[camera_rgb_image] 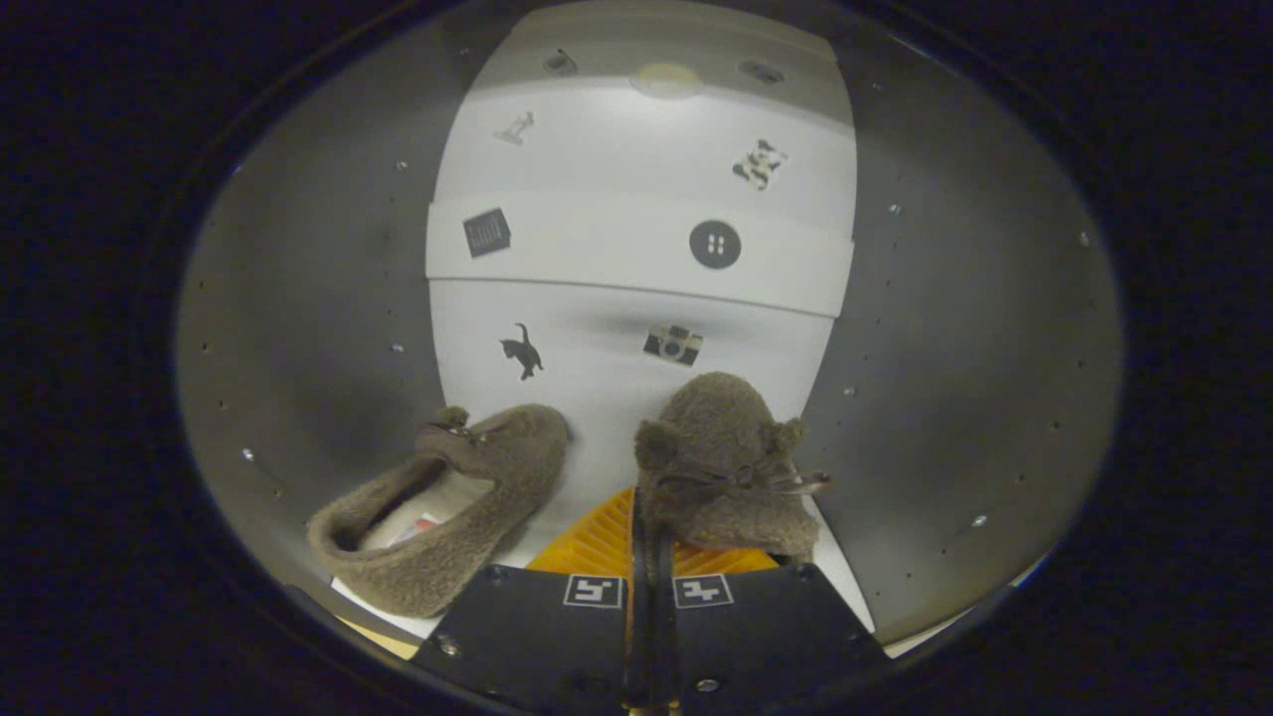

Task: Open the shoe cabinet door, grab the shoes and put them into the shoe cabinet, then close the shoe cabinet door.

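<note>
claw [651, 542] clamped on right slipper [721, 462] | 2 slippers inside cabinet [298, 298] | left slipper [448, 497] resting

The gripper [651, 557] hides the rear of the right shoe [724, 467]: the heel and opening drop behind the fingers [607, 547], which stand nearly closed with a thin edge of that shoe between them (whether both press on it cannot be told). Left of that shoe, the left shoe [448, 507] has its heel end partly cut by the gripper body, and the pale item inside it is too small to identify. Beyond the right shoe, the stickers [716, 244] on the cabinet's back panel [636, 159] grow blurred toward the top; the uppermost ones are unreadable smudges. The cabinet side walls [318, 298] fade into shadow.
</note>
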A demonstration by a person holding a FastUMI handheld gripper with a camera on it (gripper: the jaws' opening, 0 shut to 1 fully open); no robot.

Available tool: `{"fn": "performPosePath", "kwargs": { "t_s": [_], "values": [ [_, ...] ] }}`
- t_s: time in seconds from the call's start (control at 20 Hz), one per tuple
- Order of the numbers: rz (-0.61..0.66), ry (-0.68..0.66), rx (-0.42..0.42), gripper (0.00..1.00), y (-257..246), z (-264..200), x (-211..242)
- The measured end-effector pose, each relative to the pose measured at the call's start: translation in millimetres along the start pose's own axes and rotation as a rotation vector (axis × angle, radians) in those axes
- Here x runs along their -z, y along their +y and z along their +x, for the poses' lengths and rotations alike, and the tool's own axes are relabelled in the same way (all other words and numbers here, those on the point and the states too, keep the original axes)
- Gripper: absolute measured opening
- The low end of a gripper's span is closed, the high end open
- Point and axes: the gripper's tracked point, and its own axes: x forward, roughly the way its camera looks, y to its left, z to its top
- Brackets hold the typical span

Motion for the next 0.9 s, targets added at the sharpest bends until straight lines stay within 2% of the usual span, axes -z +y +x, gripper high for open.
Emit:
{"fn": "performPosePath", "kwargs": {
  "t_s": [0.15, 0.4, 0.6, 0.75, 0.85, 0.9],
  "values": [
    [0.111, 0.097, -0.059, 0.05, 10, 12, 15],
    [0.09, 0.117, -0.036, 0.09, 4, 17, 14],
    [0.091, 0.099, -0.079, 0.34, 13, 0, 5],
    [0.076, 0.078, -0.069, 0.68, 13, -18, 2],
    [0.072, 0.05, -0.059, 0.71, 11, -30, 2],
    [0.068, 0.043, -0.054, 0.77, 11, -38, 2]
  ]
}}
